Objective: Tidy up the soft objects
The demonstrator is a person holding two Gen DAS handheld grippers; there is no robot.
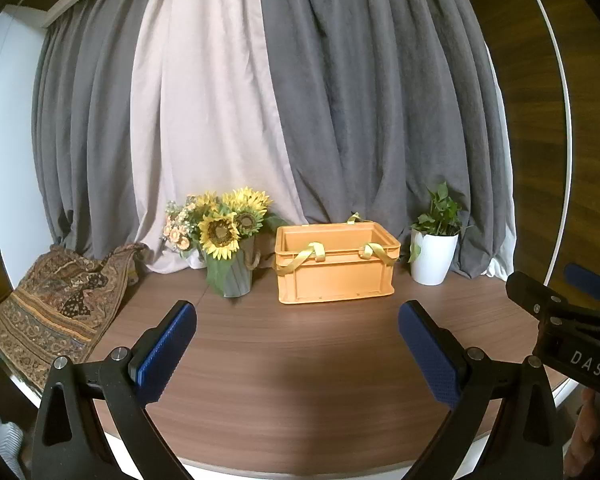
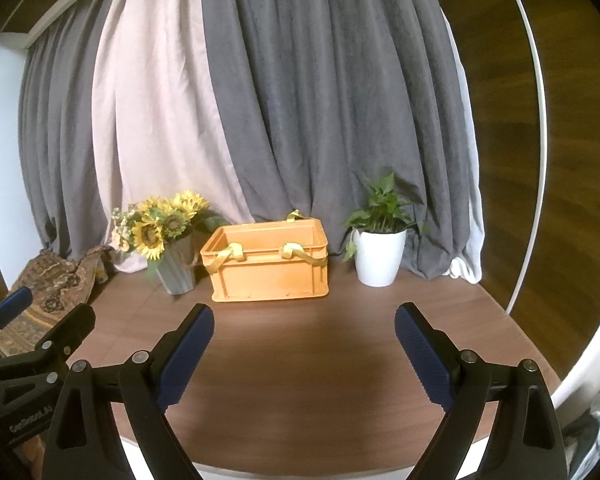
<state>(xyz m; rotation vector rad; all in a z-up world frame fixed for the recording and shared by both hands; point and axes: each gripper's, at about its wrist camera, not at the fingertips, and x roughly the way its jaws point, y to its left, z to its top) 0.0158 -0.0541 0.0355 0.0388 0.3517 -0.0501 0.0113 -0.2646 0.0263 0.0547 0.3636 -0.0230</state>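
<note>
A patterned brown cloth (image 1: 56, 308) lies crumpled at the table's far left edge, partly hanging over it; it also shows in the right wrist view (image 2: 48, 284). An orange crate (image 1: 336, 264) with yellow ribbon handles stands at the back middle of the table, seen also in the right wrist view (image 2: 270, 264). My left gripper (image 1: 298, 320) is open and empty above the near table. My right gripper (image 2: 304, 320) is open and empty beside it; its body shows at the right of the left wrist view (image 1: 564, 320).
A grey vase of sunflowers (image 1: 228, 240) stands left of the crate. A white pot with a green plant (image 1: 434, 252) stands right of it. Grey and pale curtains (image 1: 300, 100) hang behind. The brown wooden table (image 1: 300, 380) ends in a curved front edge.
</note>
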